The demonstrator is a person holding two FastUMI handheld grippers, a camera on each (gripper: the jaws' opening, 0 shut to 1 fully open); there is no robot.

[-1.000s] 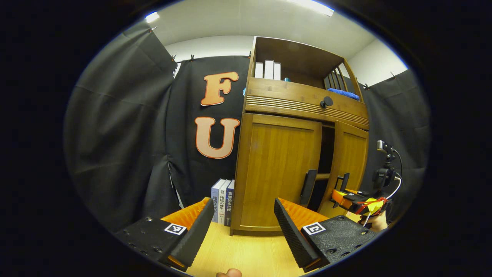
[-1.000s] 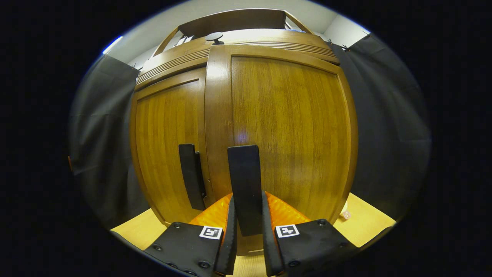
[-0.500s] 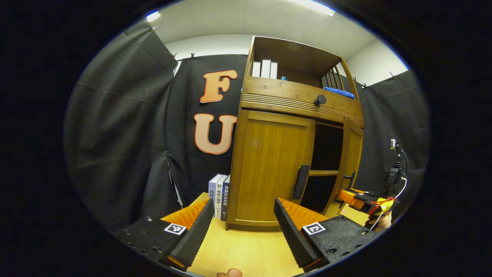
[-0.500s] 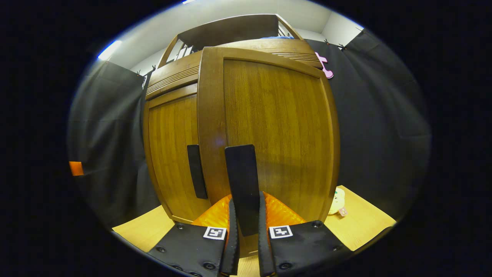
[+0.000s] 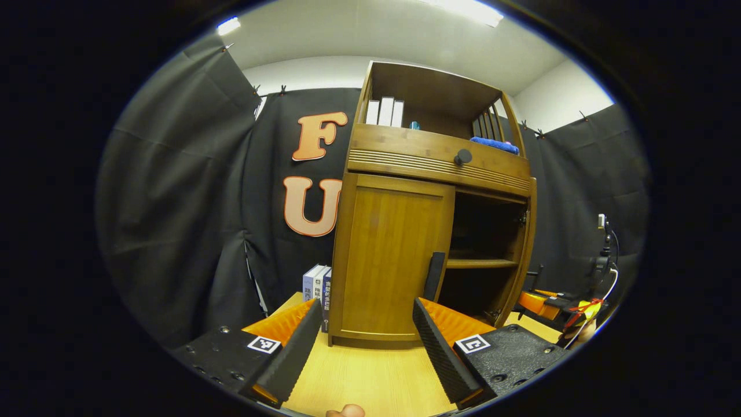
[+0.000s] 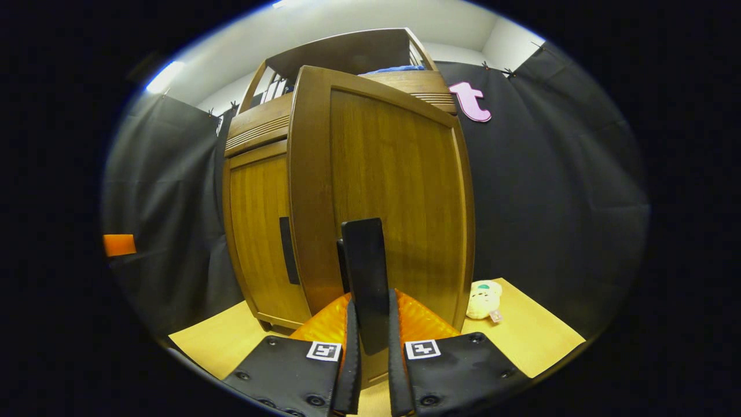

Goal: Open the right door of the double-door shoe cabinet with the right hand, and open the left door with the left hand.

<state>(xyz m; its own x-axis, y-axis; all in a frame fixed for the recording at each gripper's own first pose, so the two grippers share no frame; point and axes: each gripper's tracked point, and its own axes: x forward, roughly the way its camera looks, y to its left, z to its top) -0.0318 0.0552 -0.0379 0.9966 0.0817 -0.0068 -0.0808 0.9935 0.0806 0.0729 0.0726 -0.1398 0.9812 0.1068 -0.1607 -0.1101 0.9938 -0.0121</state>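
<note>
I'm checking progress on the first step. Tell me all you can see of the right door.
The right door is a tall framed panel of brown wood with vertical grain. It stands swung wide open, baring a dark inside with a shelf. Its dark upright handle is pinched between both fingers of the right tongs. A small plush toy lies on the table past its far edge, apart from it.
</note>
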